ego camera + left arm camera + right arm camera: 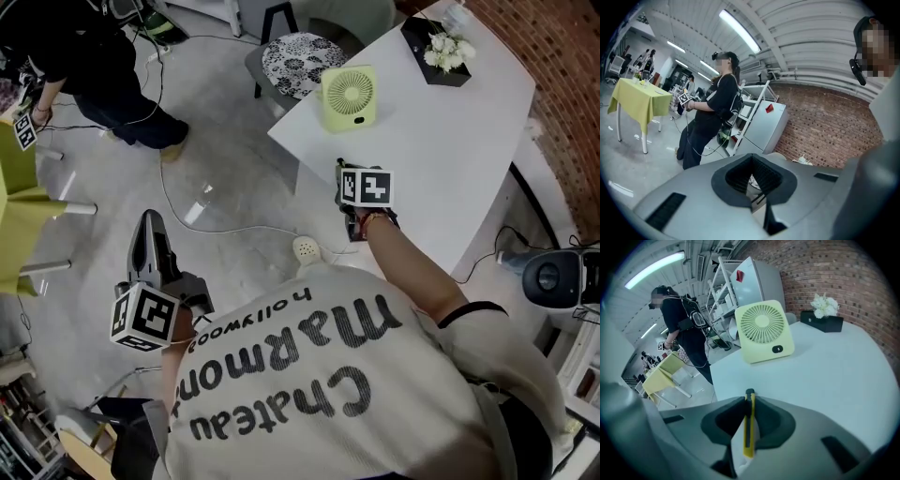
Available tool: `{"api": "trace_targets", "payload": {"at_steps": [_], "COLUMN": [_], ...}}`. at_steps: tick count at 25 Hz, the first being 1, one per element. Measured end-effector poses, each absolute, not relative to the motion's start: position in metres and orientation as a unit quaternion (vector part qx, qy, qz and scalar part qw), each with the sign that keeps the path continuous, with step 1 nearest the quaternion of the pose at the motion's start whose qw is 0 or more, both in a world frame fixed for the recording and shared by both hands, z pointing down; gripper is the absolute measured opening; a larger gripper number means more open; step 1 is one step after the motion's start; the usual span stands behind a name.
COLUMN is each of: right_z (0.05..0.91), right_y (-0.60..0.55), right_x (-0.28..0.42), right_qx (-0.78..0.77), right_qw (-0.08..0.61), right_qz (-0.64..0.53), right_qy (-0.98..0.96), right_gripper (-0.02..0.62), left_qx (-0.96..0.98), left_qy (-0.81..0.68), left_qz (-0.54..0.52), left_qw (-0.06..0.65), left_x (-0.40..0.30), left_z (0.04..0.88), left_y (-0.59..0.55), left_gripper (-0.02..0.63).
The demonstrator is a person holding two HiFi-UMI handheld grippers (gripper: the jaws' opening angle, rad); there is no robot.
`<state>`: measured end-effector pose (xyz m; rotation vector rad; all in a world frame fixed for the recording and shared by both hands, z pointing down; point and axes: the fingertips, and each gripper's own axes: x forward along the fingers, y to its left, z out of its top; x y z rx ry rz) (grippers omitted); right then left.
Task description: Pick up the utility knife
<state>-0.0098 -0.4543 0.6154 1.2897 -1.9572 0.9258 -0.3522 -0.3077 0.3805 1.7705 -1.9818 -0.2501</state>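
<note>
The yellow utility knife (749, 427) with its black tip stands edge-on between the pads of my right gripper (749, 401), which is shut on it. In the head view the right gripper (347, 178) is over the near edge of the white table (450, 141), and the knife is hidden by the marker cube. I cannot tell whether the knife still touches the tabletop. My left gripper (148, 220) hangs low at the left over the floor, away from the table. Its jaws (752, 157) are shut with nothing between them.
A pale green fan (349, 97) stands at the table's far corner, with a black box of white flowers (439, 42) behind it. A floral stool (302, 58) sits beyond the table. Another person (103, 66), a yellow table (19, 216) and a floor cable (216, 225) are at the left.
</note>
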Motion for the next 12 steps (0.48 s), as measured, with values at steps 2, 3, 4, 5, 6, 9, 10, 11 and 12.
{"api": "trace_targets", "payload": {"at_steps": [2, 3, 4, 5, 6, 9, 10, 11, 12], "right_z": [0.616, 0.616, 0.616, 0.616, 0.616, 0.614, 0.613, 0.610, 0.607], "right_y": [-0.449, -0.446, -0.443, -0.440, -0.436, -0.423, -0.418, -0.414, -0.411], "right_x": [-0.009, -0.008, -0.007, -0.007, -0.007, -0.007, -0.007, -0.008, -0.010], "right_qx": [0.491, 0.493, 0.493, 0.494, 0.493, 0.492, 0.492, 0.492, 0.491], "right_qw": [0.304, 0.304, 0.305, 0.306, 0.307, 0.298, 0.290, 0.279, 0.270], "right_qz": [0.355, 0.357, 0.358, 0.359, 0.359, 0.374, 0.385, 0.396, 0.402], "right_qy": [-0.735, -0.733, -0.732, -0.731, -0.731, -0.727, -0.725, -0.724, -0.724], "right_gripper": [0.067, 0.067, 0.067, 0.067, 0.067, 0.067, 0.067, 0.067, 0.067], "left_qx": [0.647, 0.649, 0.650, 0.651, 0.652, 0.654, 0.656, 0.657, 0.658], "left_qy": [-0.719, -0.718, -0.717, -0.716, -0.715, -0.712, -0.711, -0.710, -0.709], "left_qz": [-0.092, -0.092, -0.092, -0.092, -0.092, -0.093, -0.093, -0.093, -0.093], "left_qw": [0.235, 0.235, 0.235, 0.235, 0.235, 0.236, 0.236, 0.236, 0.234], "left_x": [-0.350, -0.349, -0.348, -0.347, -0.347, -0.345, -0.344, -0.343, -0.343], "left_z": [0.381, 0.381, 0.381, 0.381, 0.381, 0.379, 0.379, 0.378, 0.378], "left_y": [-0.304, -0.302, -0.300, -0.298, -0.296, -0.286, -0.283, -0.281, -0.278], "left_gripper": [0.000, 0.000, 0.000, 0.000, 0.000, 0.000, 0.000, 0.000, 0.000]}}
